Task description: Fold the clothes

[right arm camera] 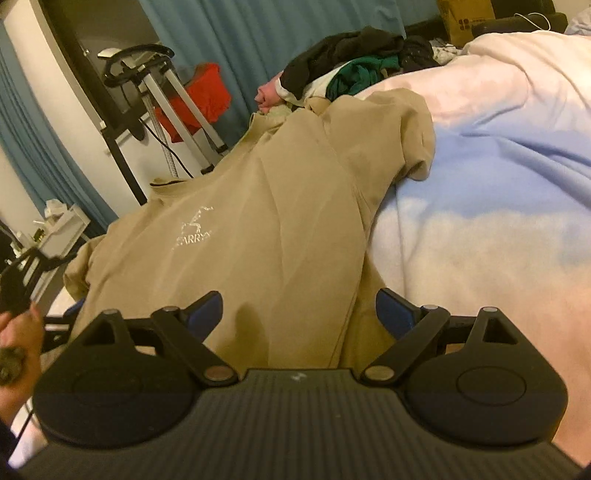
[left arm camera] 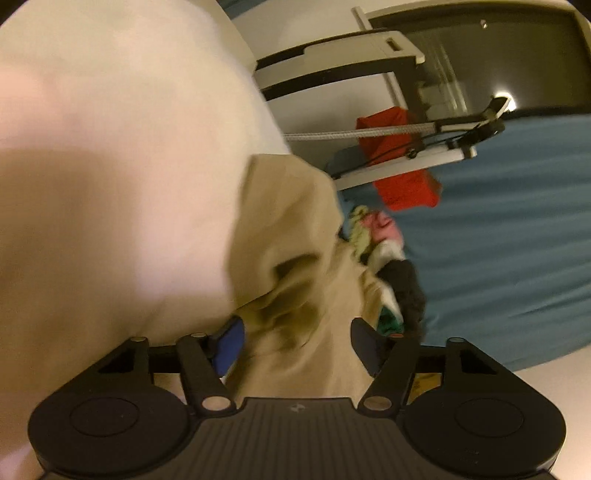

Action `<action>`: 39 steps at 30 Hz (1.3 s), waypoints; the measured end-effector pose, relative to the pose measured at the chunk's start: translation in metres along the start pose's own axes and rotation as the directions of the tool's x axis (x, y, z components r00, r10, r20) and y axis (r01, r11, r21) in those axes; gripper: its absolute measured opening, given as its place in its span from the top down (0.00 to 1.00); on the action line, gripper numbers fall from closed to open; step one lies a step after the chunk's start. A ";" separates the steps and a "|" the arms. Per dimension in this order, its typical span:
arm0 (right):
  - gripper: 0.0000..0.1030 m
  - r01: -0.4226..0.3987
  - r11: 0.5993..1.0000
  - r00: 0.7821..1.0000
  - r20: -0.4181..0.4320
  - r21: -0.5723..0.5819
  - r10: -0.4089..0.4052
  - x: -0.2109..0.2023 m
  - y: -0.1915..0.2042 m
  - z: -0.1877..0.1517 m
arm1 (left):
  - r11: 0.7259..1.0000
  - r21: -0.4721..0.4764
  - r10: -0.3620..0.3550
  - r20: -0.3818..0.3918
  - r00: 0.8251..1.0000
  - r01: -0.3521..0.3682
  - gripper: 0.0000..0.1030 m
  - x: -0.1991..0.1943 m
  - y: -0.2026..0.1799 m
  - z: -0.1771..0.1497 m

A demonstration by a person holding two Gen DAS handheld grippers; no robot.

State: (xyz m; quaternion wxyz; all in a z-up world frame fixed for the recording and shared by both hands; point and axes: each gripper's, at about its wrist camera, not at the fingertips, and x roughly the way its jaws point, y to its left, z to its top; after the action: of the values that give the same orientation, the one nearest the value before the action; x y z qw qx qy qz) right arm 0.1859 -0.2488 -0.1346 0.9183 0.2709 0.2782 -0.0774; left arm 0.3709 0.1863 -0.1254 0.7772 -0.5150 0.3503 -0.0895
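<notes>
A tan shirt (right arm camera: 258, 229) with a pale printed logo (right arm camera: 194, 229) lies spread on the bed (right arm camera: 480, 206), over a pale duvet. Its collar points toward the bed's edge, and one sleeve (right arm camera: 402, 129) is bunched up toward the duvet's middle.

The right tool (right arm camera: 299, 312) sits at the shirt's near hem. Its blue-padded fingers (right arm camera: 391, 314) stand wide apart with tan cloth running up between them, and they grip nothing. In the left wrist view, the left tool (left arm camera: 297, 341) is also spread wide; a rumpled fold of the same shirt (left arm camera: 295, 258) fills the gap between its fingers (left arm camera: 231, 341), but neither pad presses on the cloth. That view is blurred, so whether a pad touches the fabric cannot be told. In the right wrist view, part of the left tool shows at the shirt's left edge, with the person's left hand (right arm camera: 18, 339) gripping its handle.

Beyond the shirt's far end lies a heap of clothes (right arm camera: 354, 66): black, green, white and pink pieces, touching the shirt's upper edge. Past the bed's edge stand a garment steamer (right arm camera: 155, 85) and a red bin (right arm camera: 207, 96) in front of blue curtains (right arm camera: 258, 33). A cardboard box (right arm camera: 465, 18) stands behind the heap.
</notes>
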 end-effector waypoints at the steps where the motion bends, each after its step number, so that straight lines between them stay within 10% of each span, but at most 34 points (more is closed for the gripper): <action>1: 0.12 0.003 1.000 1.000 -0.003 0.001 -0.003 0.000 0.000 0.000 | 1.000 -0.007 0.010 0.015 1.000 -0.010 0.38 -0.009 0.003 -0.002; 8: 0.12 0.008 1.000 1.000 -0.013 -0.002 -0.008 -0.006 0.003 -0.004 | 0.992 -0.117 0.054 0.120 0.991 -0.040 0.27 -0.014 0.008 -0.005; 10: 0.12 0.008 1.000 1.000 -0.014 -0.004 -0.008 -0.007 0.003 -0.005 | 0.996 -0.057 0.074 0.132 0.988 -0.067 0.11 0.001 -0.007 -0.005; 14: 0.12 0.012 1.000 1.000 -0.013 -0.023 -0.012 -0.007 0.004 -0.008 | 0.988 0.049 0.137 0.158 0.978 -0.146 0.11 0.026 -0.033 -0.007; 18: 0.12 0.015 0.999 1.000 -0.010 -0.046 -0.016 -0.007 0.006 -0.011 | 0.981 -0.006 0.194 0.084 0.977 -0.194 0.82 0.036 -0.041 0.006; 25: 0.12 0.005 1.000 1.000 -0.013 -0.030 -0.005 -0.006 0.003 -0.010 | 0.921 0.180 0.345 0.035 0.938 -0.345 0.94 0.004 -0.070 0.051; 29: 0.12 0.005 0.999 1.000 -0.013 -0.032 -0.006 -0.007 0.003 -0.010 | 0.903 0.246 0.348 0.057 0.936 -0.351 0.91 -0.016 -0.080 0.070; 39: 0.12 0.007 0.999 1.000 -0.013 -0.037 -0.008 -0.007 0.003 -0.011 | 0.923 0.211 0.292 0.160 0.943 -0.322 0.44 -0.045 -0.046 0.082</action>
State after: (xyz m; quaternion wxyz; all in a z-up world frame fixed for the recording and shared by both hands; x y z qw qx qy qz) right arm 0.1755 -0.2401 -0.1367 0.9210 0.2533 0.2866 -0.0740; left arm 0.3997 0.2484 -0.0472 0.8573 -0.3629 0.3643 0.0252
